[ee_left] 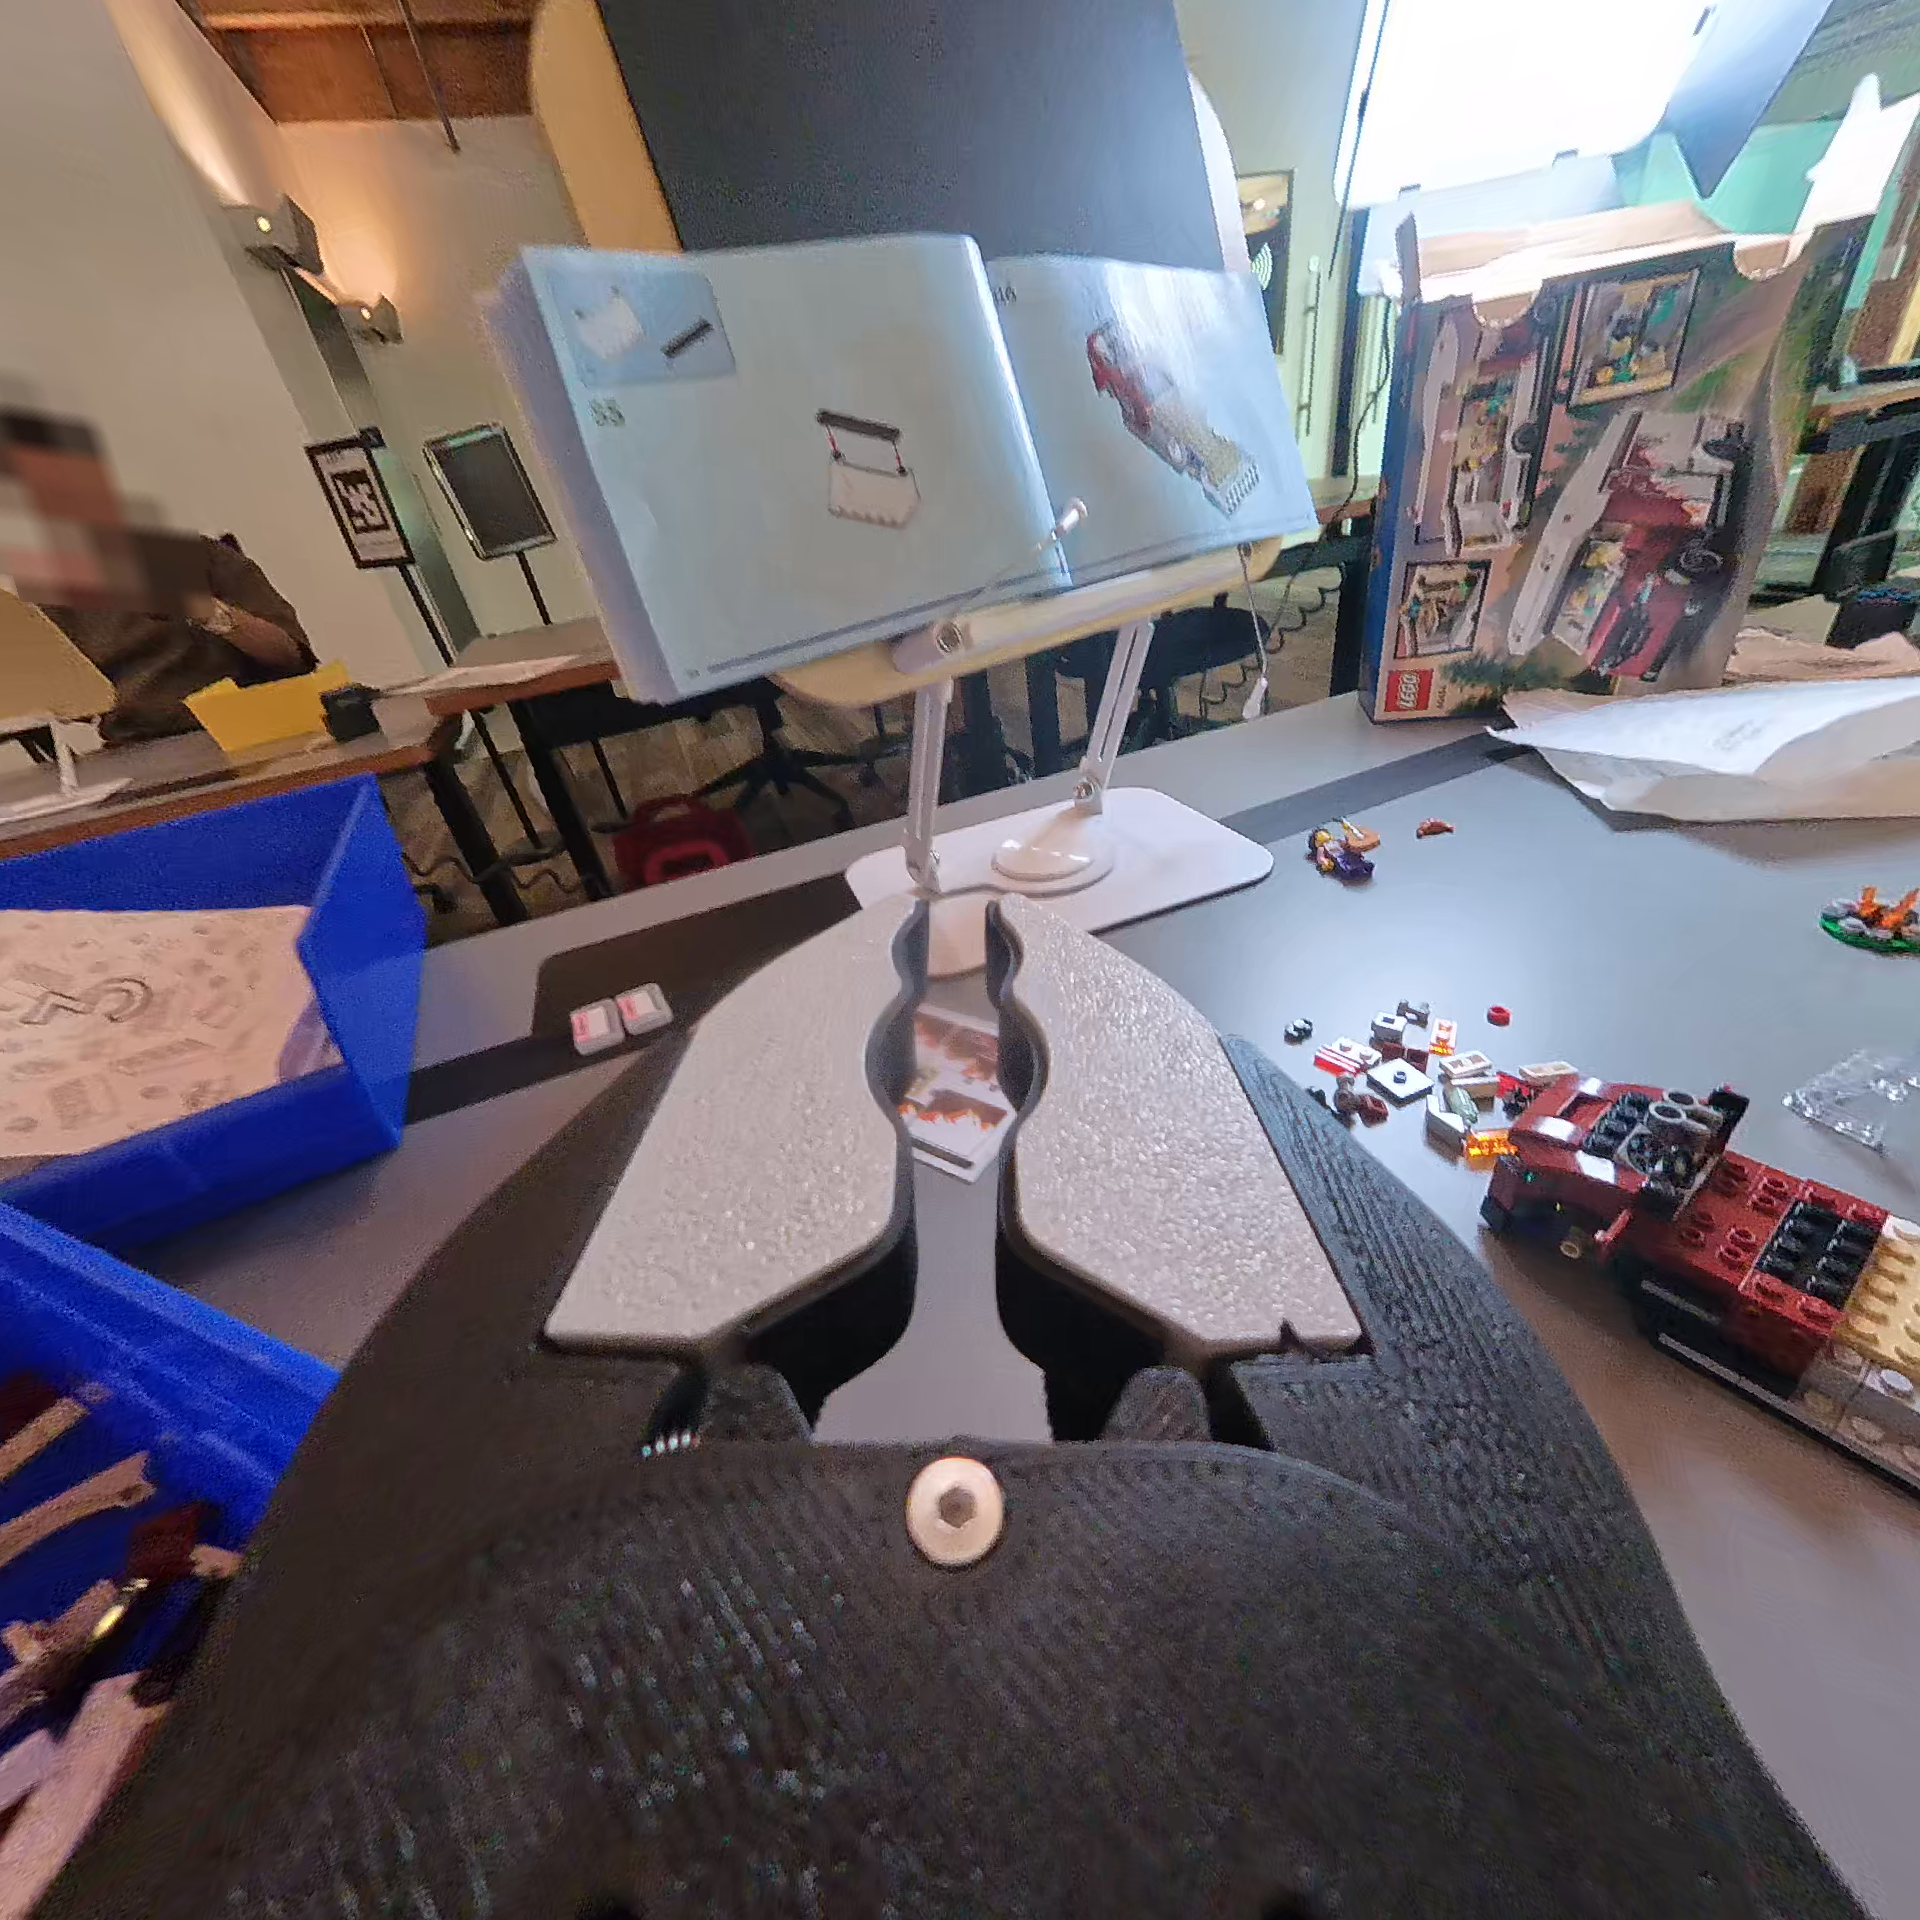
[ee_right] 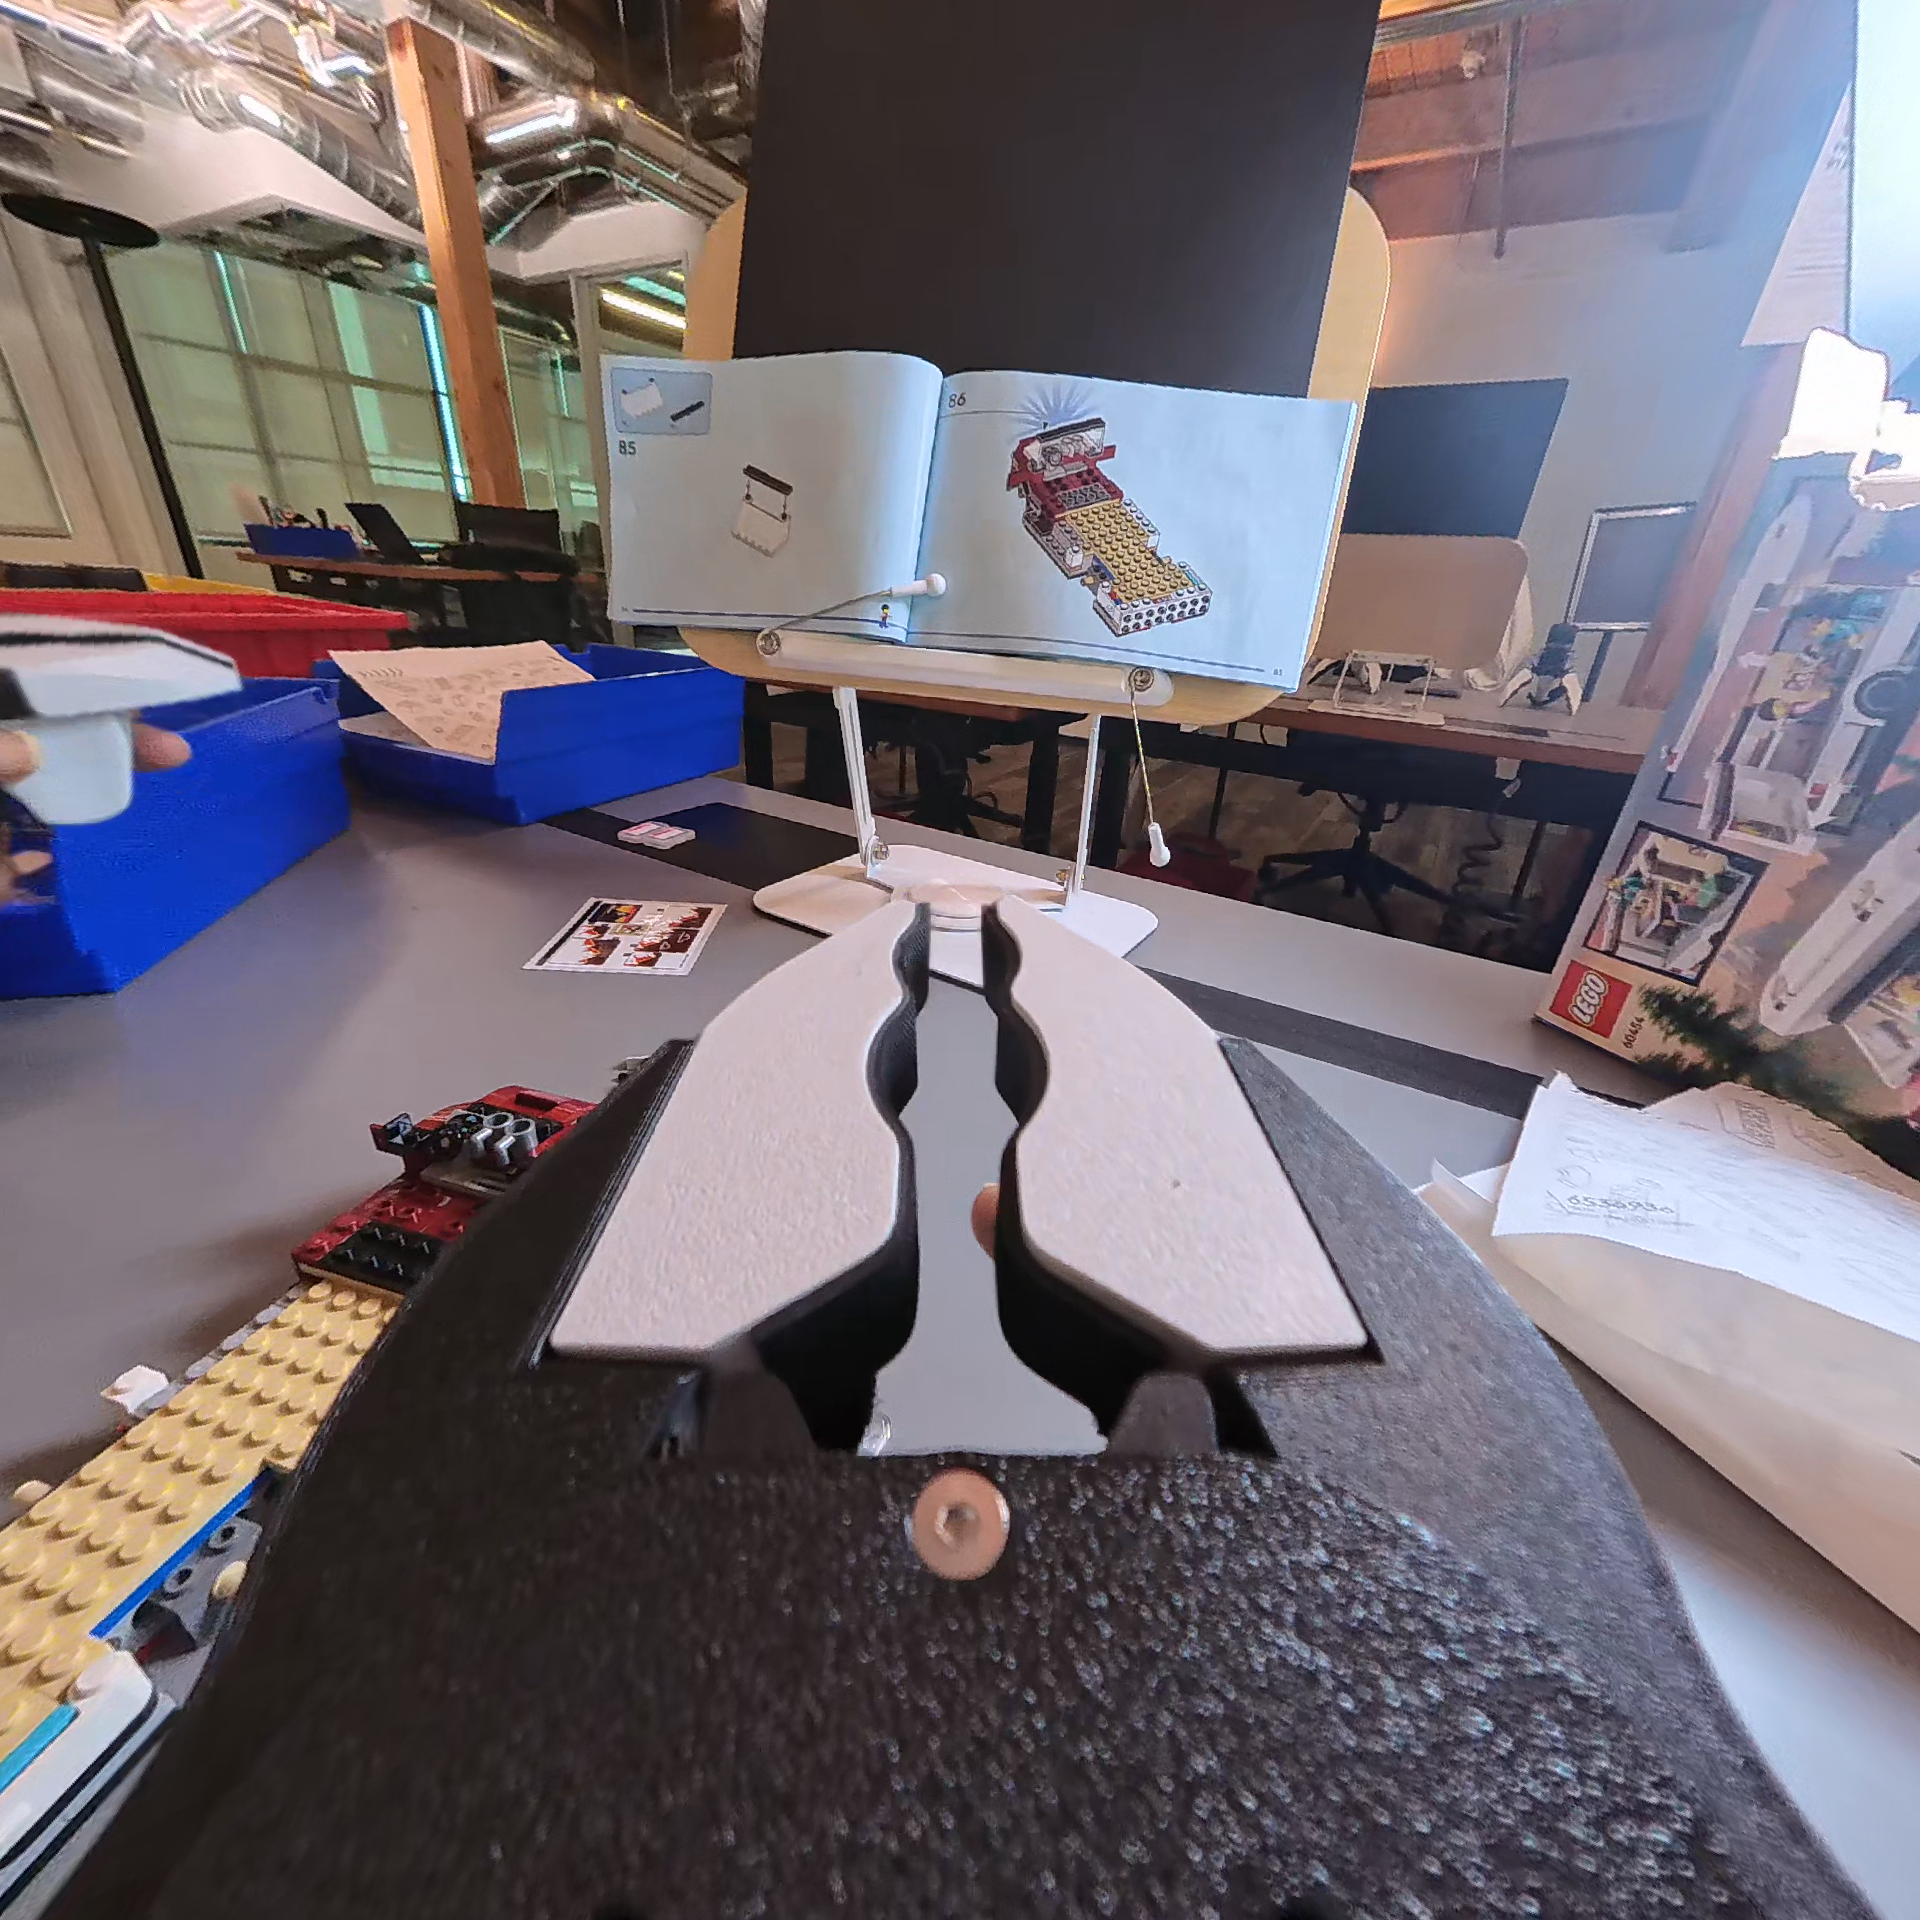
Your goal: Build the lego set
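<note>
Tongs left: narrow gap, bare | right: narrow gap, bare

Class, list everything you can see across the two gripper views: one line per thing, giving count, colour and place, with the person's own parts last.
Instruction booklet: one, pale blue, open on the stand.
Book stand: one, white base, table centre.
Sticker sheet: one, red and black on white, flat, left of the stand.
Brick vehicle: one, dark red and tan, partly built.
Loose pieces: many, mixed colours, beside the vehicle.
Bins: several, blue, table left.
Set box: one, colourful, right rear.
Paper bags: white, table right.
Left gripper: narrowly open, empty.
Right gripper: narrowly open, empty.
</note>
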